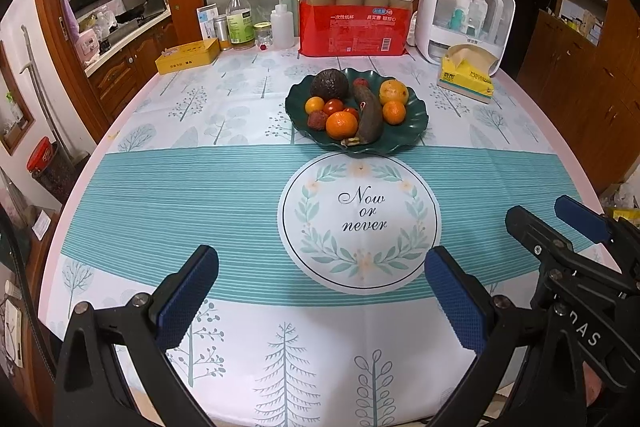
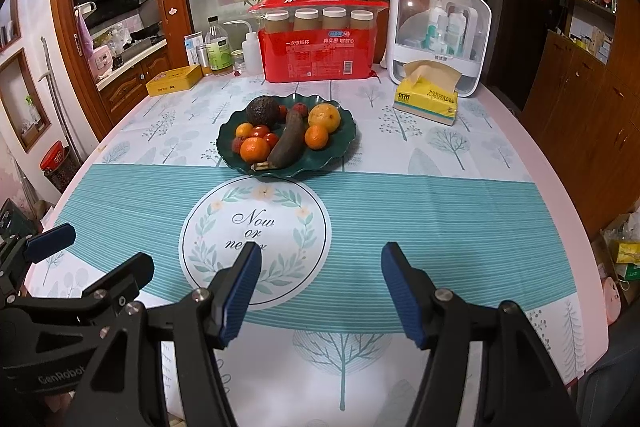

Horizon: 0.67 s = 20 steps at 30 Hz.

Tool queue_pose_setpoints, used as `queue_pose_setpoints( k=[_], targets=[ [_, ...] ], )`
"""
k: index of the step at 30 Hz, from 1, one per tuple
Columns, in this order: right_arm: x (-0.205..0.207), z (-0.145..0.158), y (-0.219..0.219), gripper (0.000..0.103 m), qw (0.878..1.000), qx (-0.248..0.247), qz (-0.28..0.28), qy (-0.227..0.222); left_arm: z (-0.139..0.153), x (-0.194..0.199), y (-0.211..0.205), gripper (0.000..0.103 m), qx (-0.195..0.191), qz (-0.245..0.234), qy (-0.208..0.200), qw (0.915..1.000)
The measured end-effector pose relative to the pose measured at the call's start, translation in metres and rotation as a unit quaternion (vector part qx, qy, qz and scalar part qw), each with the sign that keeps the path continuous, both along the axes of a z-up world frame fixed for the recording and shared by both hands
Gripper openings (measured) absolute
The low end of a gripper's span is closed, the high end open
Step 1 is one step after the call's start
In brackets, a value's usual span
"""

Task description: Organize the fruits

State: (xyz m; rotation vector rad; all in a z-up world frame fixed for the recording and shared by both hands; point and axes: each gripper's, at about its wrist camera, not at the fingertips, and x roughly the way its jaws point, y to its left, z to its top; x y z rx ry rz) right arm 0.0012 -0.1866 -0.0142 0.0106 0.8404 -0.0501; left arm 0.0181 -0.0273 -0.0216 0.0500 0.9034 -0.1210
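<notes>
Dark green scalloped plate [image 1: 416, 119] sits mid-frame in left wrist view, upper centre in right wrist view [image 2: 348, 131], on the tablecloth [image 1: 200, 195] just above the "Now or never" circle. On it: a dark brownish banana [image 1: 368, 119], long axis running from plate's far centre down to its near rim, stem end nearest the cameras; avocado [image 1: 329, 84] at upper left of plate; 2 oranges [image 1: 341, 125], one left of banana, one right; small tomatoes and lychees between; yellow spotted fruit [image 1: 393, 92] at upper right.

Left gripper [image 1: 320, 295] at bottom of frame, fingers spread wide w/ nothing between, plate well apart above it. Right gripper [image 2: 320, 295] likewise parted, empty, plate above and left of its gap
</notes>
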Motion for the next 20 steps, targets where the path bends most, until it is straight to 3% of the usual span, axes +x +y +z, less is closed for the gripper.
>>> queue_pose_setpoints(
  k=[20],
  targets=[
    [0.0018, -0.0035, 0.003, 0.063, 1.0, 0.0, -0.001, 0.004, -0.0044, 0.0007, 0.0006, 0.102, -0.003, 0.002, 0.007, 1.0]
  ],
)
